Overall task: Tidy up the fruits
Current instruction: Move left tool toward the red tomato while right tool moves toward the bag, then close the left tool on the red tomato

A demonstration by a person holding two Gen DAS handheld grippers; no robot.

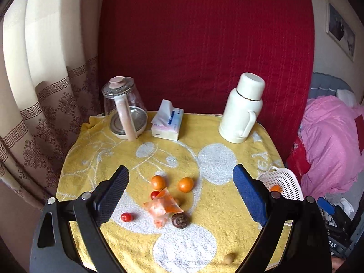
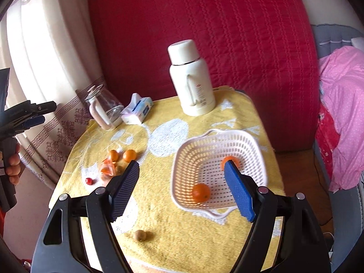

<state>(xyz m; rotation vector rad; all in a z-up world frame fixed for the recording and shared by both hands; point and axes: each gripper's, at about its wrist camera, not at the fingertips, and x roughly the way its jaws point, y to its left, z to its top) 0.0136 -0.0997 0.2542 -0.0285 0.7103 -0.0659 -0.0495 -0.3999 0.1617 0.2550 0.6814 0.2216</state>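
Two small oranges (image 1: 158,181) (image 1: 186,184) lie on the yellow towel beside a crumpled orange wrapper (image 1: 162,207), two red cherry tomatoes (image 1: 126,216) (image 1: 155,194) and a brown round fruit (image 1: 180,220). A tan fruit (image 1: 228,259) sits near the front edge. My left gripper (image 1: 180,170) hovers open above this group with nothing between its pads. At the right, the white perforated basket (image 2: 179,157) holds two oranges (image 2: 201,192) (image 2: 229,160), one partly behind a finger. Above the basket's near side my right gripper (image 2: 182,166) stands open and empty.
A glass kettle (image 1: 122,111), a tissue pack (image 1: 168,122) and a white thermos (image 1: 243,109) stand along the table's back edge against a red cushion. A curtain hangs at the left and pink bedding lies at the right. A hand (image 2: 13,161) holds the left gripper's handle.
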